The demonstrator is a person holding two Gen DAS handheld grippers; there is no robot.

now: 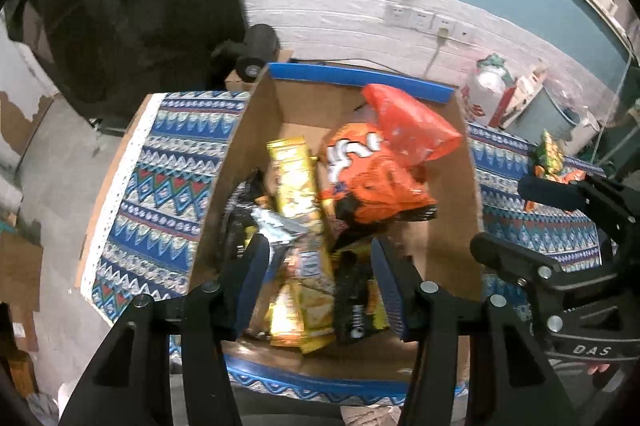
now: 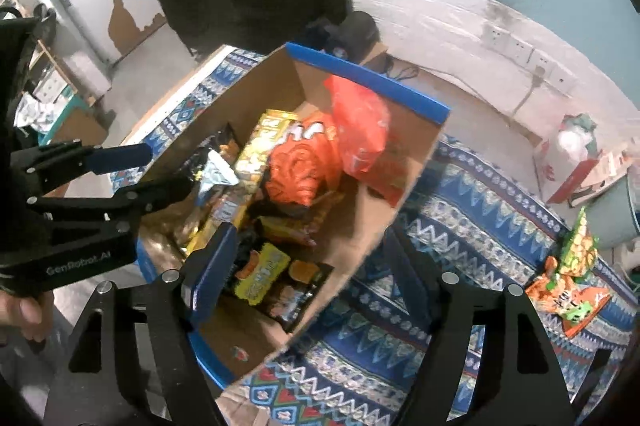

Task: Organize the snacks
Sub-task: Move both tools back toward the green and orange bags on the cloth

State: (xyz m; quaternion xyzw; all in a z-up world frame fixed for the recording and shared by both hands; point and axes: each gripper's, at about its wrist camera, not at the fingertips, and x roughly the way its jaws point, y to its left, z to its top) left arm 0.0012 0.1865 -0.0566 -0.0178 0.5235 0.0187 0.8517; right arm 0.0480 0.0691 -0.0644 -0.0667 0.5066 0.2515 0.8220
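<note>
An open cardboard box (image 1: 256, 130) with a blue rim stands on the table, and its side wall (image 2: 400, 186) also shows in the right wrist view. Inside lie an orange chip bag (image 1: 372, 182) (image 2: 296, 170), a red plastic bag (image 1: 412, 126) (image 2: 360, 130), a yellow packet (image 1: 294, 178) (image 2: 260, 150) and black packets (image 1: 356, 302) (image 2: 276, 278). My left gripper (image 1: 320, 266) (image 2: 166, 168) hovers open over the box's near left part, holding nothing. My right gripper (image 2: 310, 258) (image 1: 500, 216) stands wide open above the box's right wall, empty.
A blue patterned tablecloth (image 1: 160, 186) covers the table. A green snack bag (image 2: 576, 254) and an orange one (image 2: 568, 302) lie on it right of the box. A white and red paper bag (image 1: 488, 94) stands behind. A hand (image 2: 24, 310) grips the left tool.
</note>
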